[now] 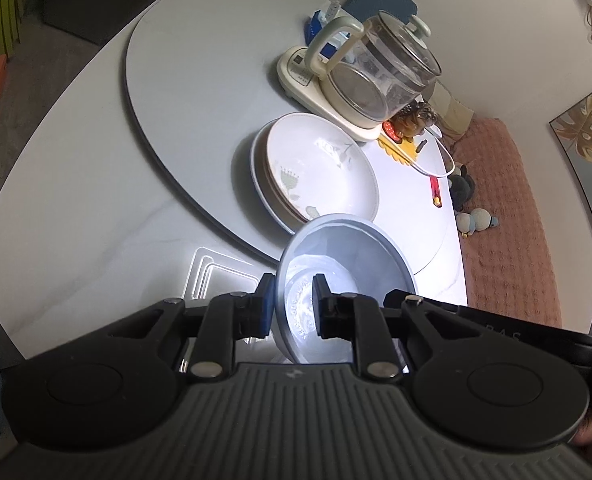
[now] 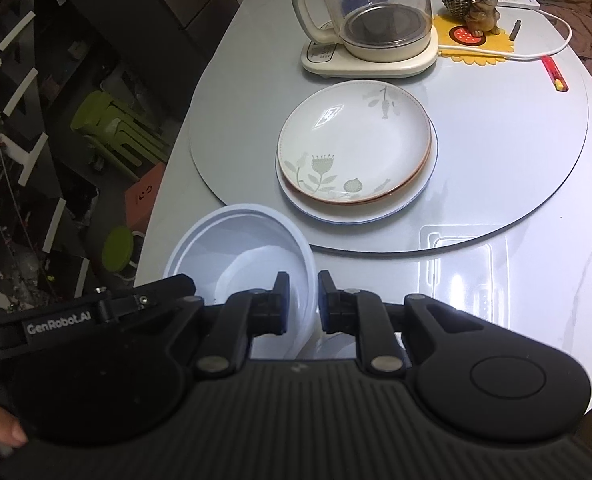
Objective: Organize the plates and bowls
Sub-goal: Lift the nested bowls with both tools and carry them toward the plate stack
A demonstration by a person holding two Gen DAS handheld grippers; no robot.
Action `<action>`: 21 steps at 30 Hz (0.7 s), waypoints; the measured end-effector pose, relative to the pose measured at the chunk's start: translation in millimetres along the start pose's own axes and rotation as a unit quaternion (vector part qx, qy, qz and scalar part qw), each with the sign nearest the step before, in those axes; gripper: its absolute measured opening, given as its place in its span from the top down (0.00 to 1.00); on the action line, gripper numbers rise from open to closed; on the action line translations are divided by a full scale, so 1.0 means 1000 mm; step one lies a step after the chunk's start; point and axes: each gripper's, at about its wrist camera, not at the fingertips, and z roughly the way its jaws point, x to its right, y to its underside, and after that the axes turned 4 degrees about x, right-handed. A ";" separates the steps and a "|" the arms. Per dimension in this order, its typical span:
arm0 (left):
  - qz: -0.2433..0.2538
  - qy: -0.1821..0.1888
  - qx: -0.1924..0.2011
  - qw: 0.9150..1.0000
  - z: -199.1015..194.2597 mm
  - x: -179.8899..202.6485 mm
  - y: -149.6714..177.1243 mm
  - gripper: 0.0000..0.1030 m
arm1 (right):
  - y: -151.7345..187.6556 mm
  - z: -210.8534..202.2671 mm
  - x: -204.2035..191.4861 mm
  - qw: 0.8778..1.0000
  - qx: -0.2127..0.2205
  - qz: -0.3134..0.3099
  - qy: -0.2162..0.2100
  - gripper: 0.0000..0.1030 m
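A pale white bowl (image 1: 348, 256) hangs tilted above the table's near edge, gripped at opposite sides of its rim. My left gripper (image 1: 292, 284) is shut on one side of the rim, one finger inside the bowl and one outside. My right gripper (image 2: 304, 280) is shut on the other side of the same bowl (image 2: 248, 248). Beyond it, on the round turntable (image 2: 496, 160), a stack of plates (image 2: 352, 140) rests with a floral plate on top. The left wrist view shows that stack (image 1: 320, 168) just past the bowl.
A glass kettle on a cream base (image 2: 376, 12) stands behind the plates, beside a dog figurine (image 2: 482, 0), a white cable and a red lighter (image 2: 554, 74). A clear plastic tray (image 2: 468, 256) lies on the table near the turntable's front edge. Green stools (image 2: 116, 128) sit on the floor at left.
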 end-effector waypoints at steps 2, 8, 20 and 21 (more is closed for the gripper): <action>0.005 0.004 0.004 1.000 -0.001 0.008 0.003 0.79 | 0.001 -0.006 0.006 1.000 0.005 -0.002 0.000 0.83; 0.014 -0.006 -0.007 1.000 0.006 0.033 0.021 0.79 | 0.006 -0.020 0.028 1.000 0.014 -0.004 0.003 0.83; 0.032 -0.072 -0.015 0.997 0.030 0.062 0.067 0.78 | 0.030 -0.015 0.064 0.999 -0.007 -0.038 -0.006 0.83; 0.027 -0.077 -0.018 0.997 0.032 0.060 0.071 0.78 | 0.031 -0.013 0.064 0.999 -0.008 -0.044 -0.009 0.83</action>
